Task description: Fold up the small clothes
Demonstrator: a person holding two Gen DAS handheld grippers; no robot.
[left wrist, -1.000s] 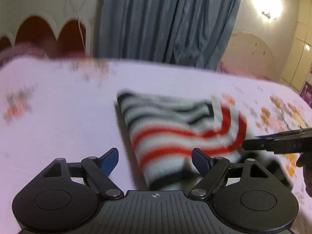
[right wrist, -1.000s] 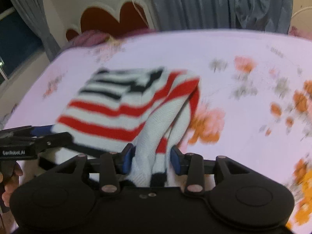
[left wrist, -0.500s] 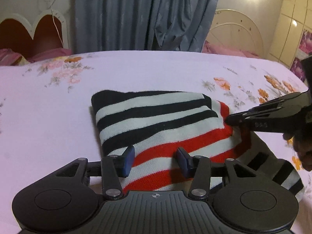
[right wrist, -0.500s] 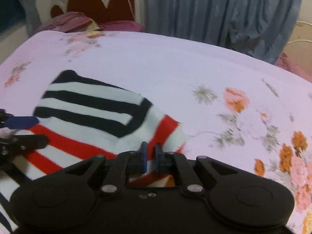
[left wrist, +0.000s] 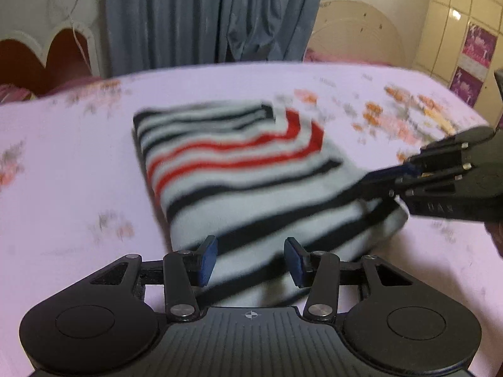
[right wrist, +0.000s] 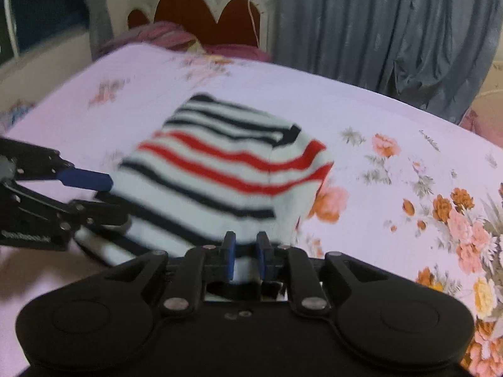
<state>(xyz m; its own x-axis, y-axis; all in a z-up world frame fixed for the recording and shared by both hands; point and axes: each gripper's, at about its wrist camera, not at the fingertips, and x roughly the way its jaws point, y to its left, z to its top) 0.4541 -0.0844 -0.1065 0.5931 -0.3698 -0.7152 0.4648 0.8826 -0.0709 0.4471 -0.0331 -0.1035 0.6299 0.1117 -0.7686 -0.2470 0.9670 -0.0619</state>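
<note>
While motion blur smears the striped garment, its near edge hides.

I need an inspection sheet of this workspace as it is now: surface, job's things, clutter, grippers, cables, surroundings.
Surface: bed sheet, pale pink with flower print.
Job's things: striped garment, folded, lying on the sheet; white with black and red stripes.
Clutter: nothing seen.
Grippers: left gripper open, pads either side of the garment's near edge; right gripper nearly closed with the garment's near edge between its pads, grip unclear.
Cables: a thin cord hangs by the headboard.
Surroundings: grey curtain, tiled wall at right.
</note>
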